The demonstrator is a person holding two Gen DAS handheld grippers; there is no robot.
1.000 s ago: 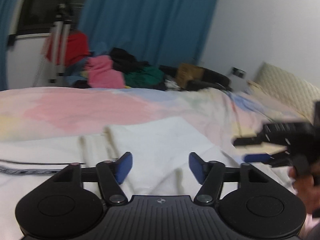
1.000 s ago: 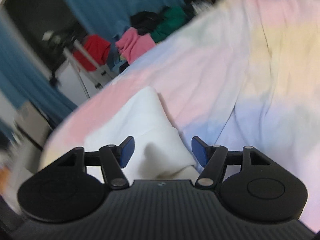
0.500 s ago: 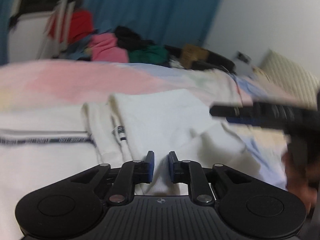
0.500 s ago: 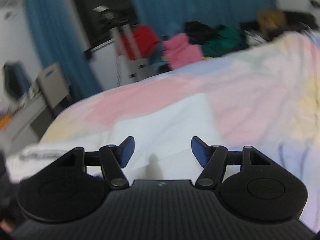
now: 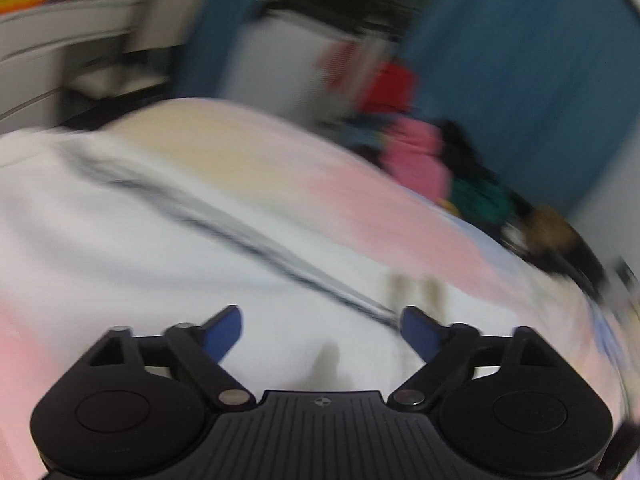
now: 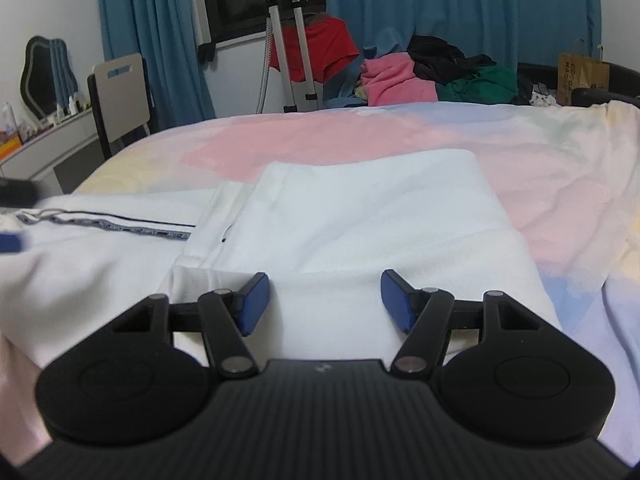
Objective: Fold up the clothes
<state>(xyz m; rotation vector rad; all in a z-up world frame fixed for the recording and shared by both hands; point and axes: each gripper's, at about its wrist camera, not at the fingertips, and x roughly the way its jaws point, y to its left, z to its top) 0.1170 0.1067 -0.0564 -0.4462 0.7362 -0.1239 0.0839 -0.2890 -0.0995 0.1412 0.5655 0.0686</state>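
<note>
A white garment [image 6: 360,216] with a dark striped band [image 6: 120,226] lies on the pastel bedsheet [image 6: 540,168], its right part folded over into a thick panel. My right gripper [image 6: 324,300] hovers open just above the folded panel's near edge, nothing between its pads. The left wrist view is badly blurred; my left gripper [image 5: 322,330] has its jaws opening wide over the white garment [image 5: 120,240] near the dark band [image 5: 248,240], holding nothing. A blurred blue pad and black part of the left gripper [image 6: 10,216] show at the left edge of the right wrist view.
Beyond the bed's far edge lies a heap of pink, black and green clothes [image 6: 432,76], beside a stand draped with a red garment [image 6: 316,52]. A chair [image 6: 120,96] and a desk [image 6: 44,140] stand at the left, a paper bag [image 6: 580,76] at the right, blue curtains [image 6: 460,4] behind.
My left gripper closed nearly shut over the garment, then opened wide while swinging and rolling left. The right gripper rolled level and came to face the folded panel squarely.
</note>
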